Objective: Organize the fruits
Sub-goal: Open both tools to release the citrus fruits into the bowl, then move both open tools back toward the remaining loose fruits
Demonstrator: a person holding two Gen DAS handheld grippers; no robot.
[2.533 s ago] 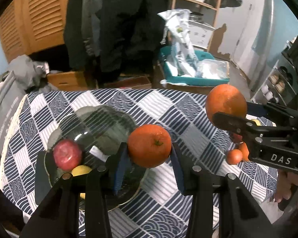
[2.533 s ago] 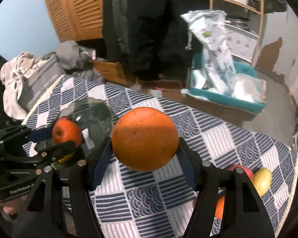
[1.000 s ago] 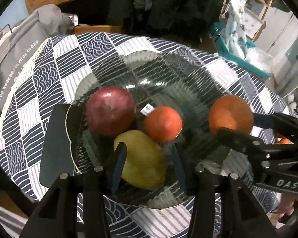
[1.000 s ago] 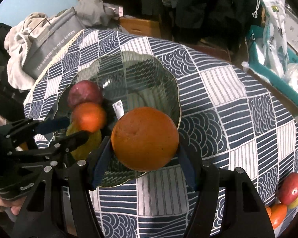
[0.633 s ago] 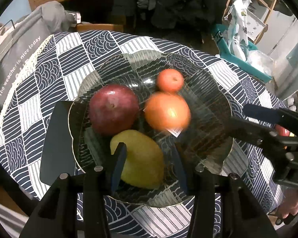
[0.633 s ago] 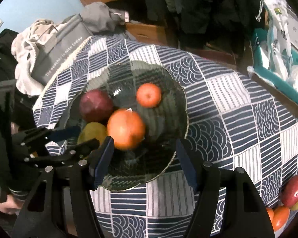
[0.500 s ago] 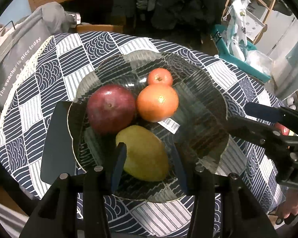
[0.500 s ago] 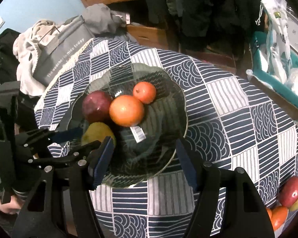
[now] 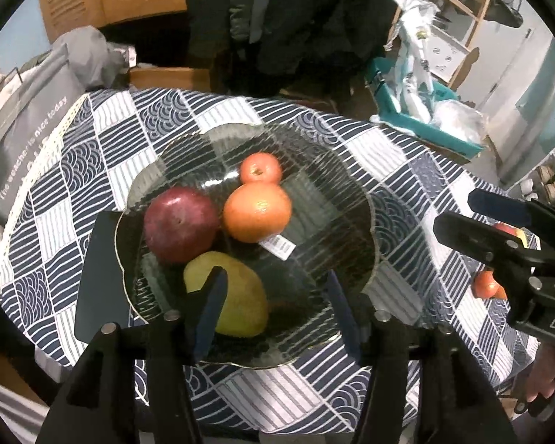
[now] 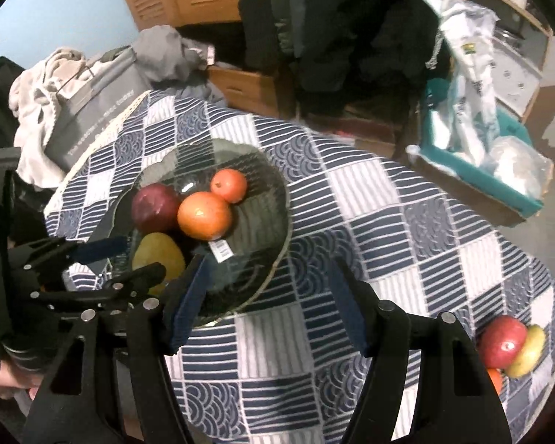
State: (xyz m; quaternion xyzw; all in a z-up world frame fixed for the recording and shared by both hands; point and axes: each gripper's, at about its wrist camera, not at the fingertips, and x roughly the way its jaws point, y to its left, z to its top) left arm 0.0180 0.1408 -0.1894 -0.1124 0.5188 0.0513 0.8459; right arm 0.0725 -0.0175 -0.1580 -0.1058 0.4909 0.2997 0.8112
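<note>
A dark glass plate (image 9: 336, 199) (image 10: 270, 203) on the checked tablecloth holds a big orange (image 9: 257, 212) (image 10: 204, 215), a small orange (image 9: 260, 168) (image 10: 228, 185), a dark red apple (image 9: 181, 224) (image 10: 154, 207) and a yellow-green pear (image 9: 240, 296) (image 10: 159, 255). My left gripper (image 9: 273, 305) is open and empty above the plate's near side. My right gripper (image 10: 268, 298) is open and empty above the plate's right edge. A red apple (image 10: 501, 341), a yellow fruit (image 10: 530, 346) and an orange (image 10: 495, 379) lie at the table's right edge.
A barcode label (image 9: 278, 245) lies on the plate. A grey bag (image 9: 22, 125) stands left of the table. A teal bin with plastic bags (image 10: 477, 144) sits on the floor behind. Dark coats (image 9: 292, 14) hang at the back.
Both grippers let go of their oranges, which now rest on the plate. Both have drawn back and up, and the right one has moved to the right.
</note>
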